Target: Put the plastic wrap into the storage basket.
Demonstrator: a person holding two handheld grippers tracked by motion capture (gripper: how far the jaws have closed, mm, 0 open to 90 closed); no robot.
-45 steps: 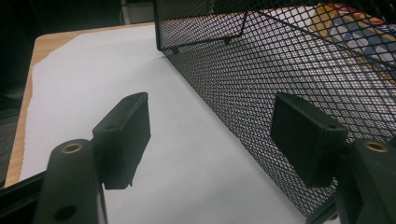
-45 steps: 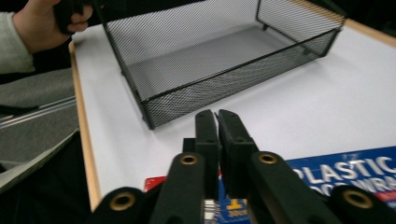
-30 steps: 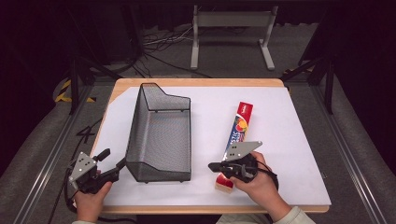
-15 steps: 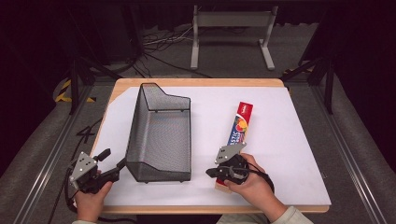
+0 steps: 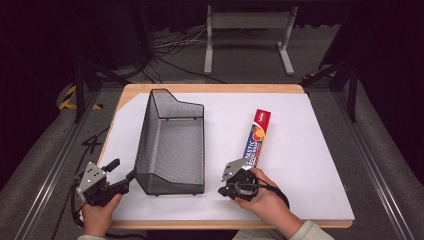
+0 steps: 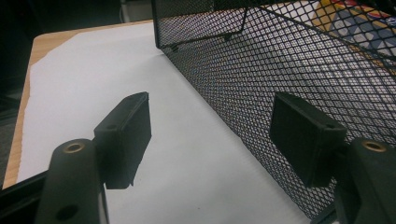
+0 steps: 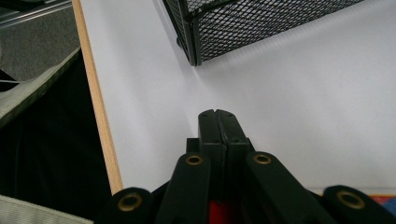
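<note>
Over the last second the right gripper (image 5: pixel 223 190) had slid toward the person and sunk lower, off the near end of the plastic wrap box (image 5: pixel 255 140), its jaws pressed together on nothing. That left the box lying flat on the white table cover (image 5: pixel 300 150), just right of the black mesh basket (image 5: pixel 170 145), not yet picked up. The left gripper (image 5: pixel 122 175) had kept its place at the basket's near left corner, jaws apart, one pad close to the mesh wall.
</note>
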